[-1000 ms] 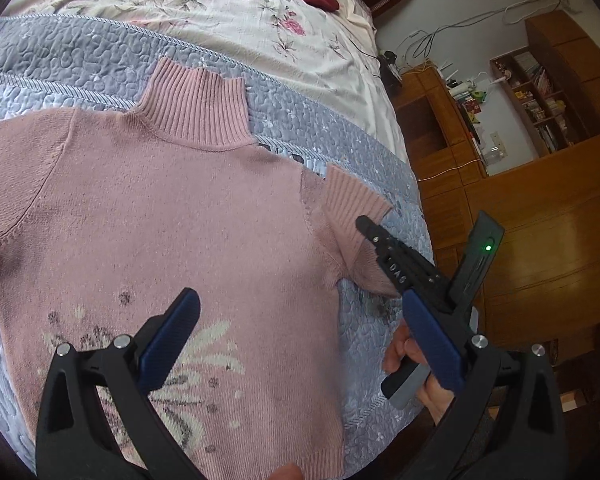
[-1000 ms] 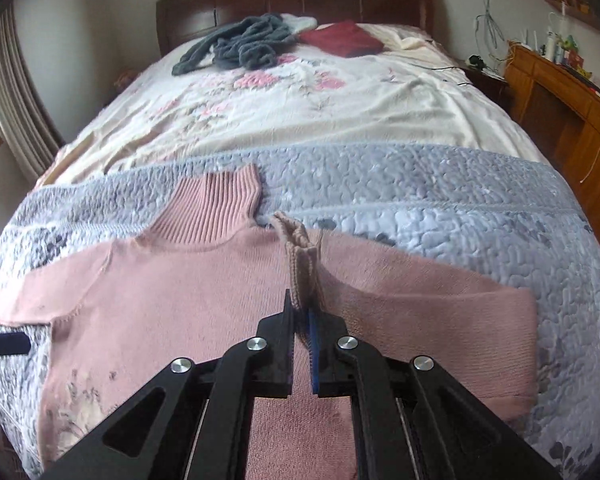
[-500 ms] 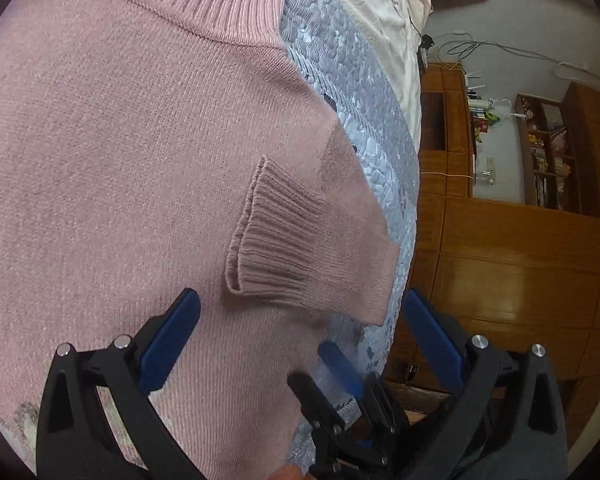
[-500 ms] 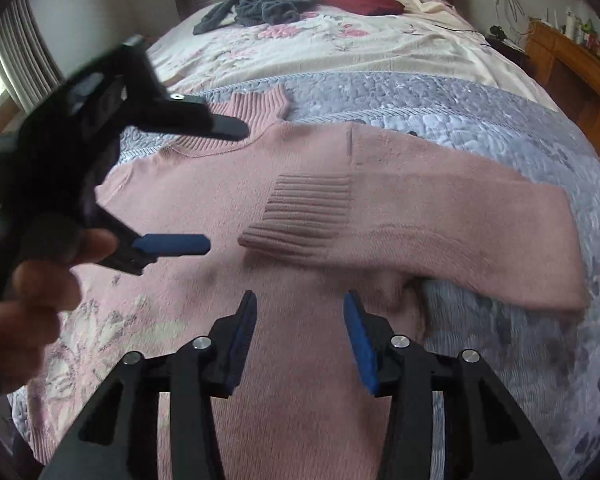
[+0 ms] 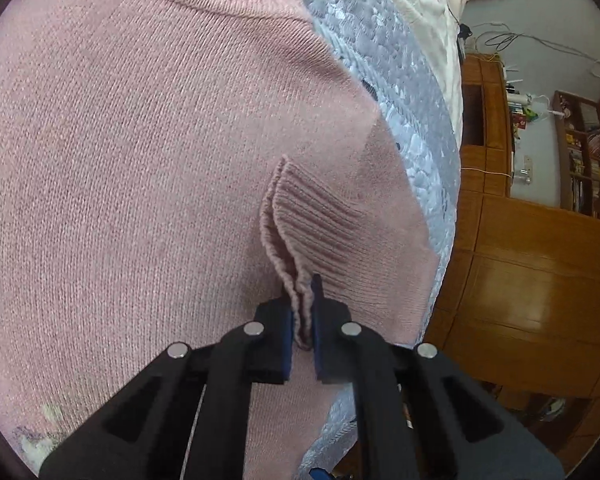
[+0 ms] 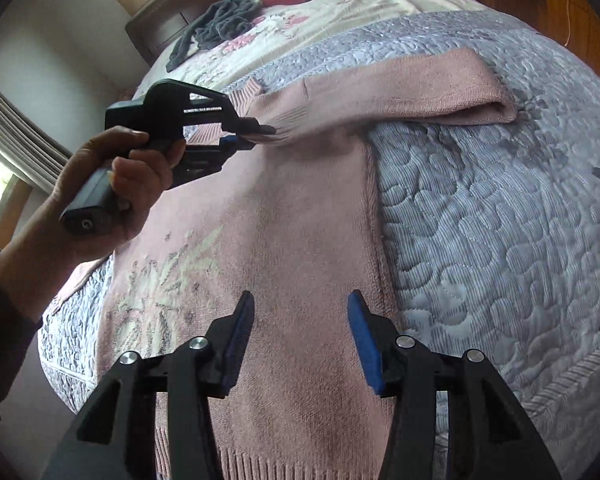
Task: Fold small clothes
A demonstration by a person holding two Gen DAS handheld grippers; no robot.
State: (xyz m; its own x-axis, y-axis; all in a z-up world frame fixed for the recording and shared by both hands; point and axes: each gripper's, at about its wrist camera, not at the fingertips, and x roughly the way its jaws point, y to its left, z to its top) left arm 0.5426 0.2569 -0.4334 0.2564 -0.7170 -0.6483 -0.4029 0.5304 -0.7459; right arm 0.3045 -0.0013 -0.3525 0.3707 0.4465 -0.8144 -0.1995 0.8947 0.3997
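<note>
My right gripper (image 6: 300, 344) hangs spread wide over the lower body of the pink sweater (image 6: 292, 248), holding nothing. The sweater lies flat on the grey quilt (image 6: 500, 208). Further up, my left gripper (image 5: 302, 320) is pinched on the ribbed cuff (image 5: 300, 232) of the sleeve folded across the chest. Past that, what looks like dark clothing (image 6: 216, 24) sits near the headboard.

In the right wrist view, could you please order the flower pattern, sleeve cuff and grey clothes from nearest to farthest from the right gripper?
From the right gripper:
1. Flower pattern, just left, on the sweater front.
2. Sleeve cuff, ahead, pinched by the left gripper.
3. Grey clothes, far up the bed.
</note>
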